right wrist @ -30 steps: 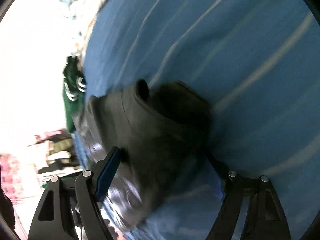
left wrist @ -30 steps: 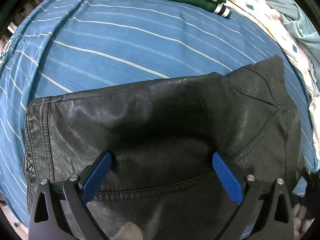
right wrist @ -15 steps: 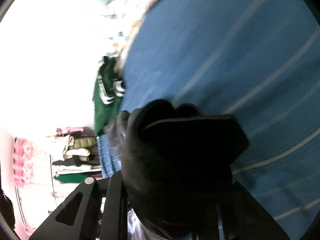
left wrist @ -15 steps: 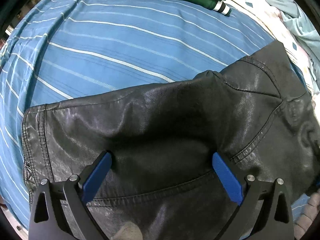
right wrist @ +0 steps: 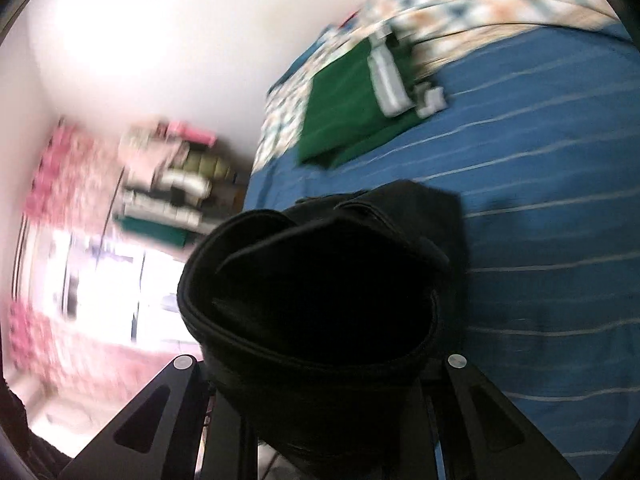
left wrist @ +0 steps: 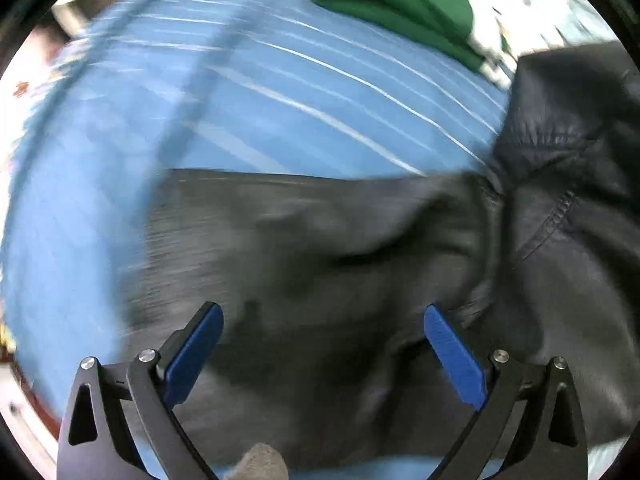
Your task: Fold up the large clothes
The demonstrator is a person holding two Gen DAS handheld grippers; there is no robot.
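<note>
The left tool (left wrist: 322, 316) has two black angular arms with triangular cut-outs, round silver screws at the joints, and flat bright-blue pads (left wrist: 192, 354) on the fingers. The right tool (right wrist: 320, 376) shows the same black arms, triangular cut-outs and silver screws (right wrist: 183, 362); its pads are hidden.

Both views motion-blurred, heavy fisheye bending and black vignette at edges. Left wrist view: striped bedsheet (left wrist: 280, 92) smeared at left, black jacket (left wrist: 360, 260) sharper at right, soft even light. Right wrist view: blown-out glare on far-left wall and window, jacket (right wrist: 320, 300) near-black, detail lost in shadow.
</note>
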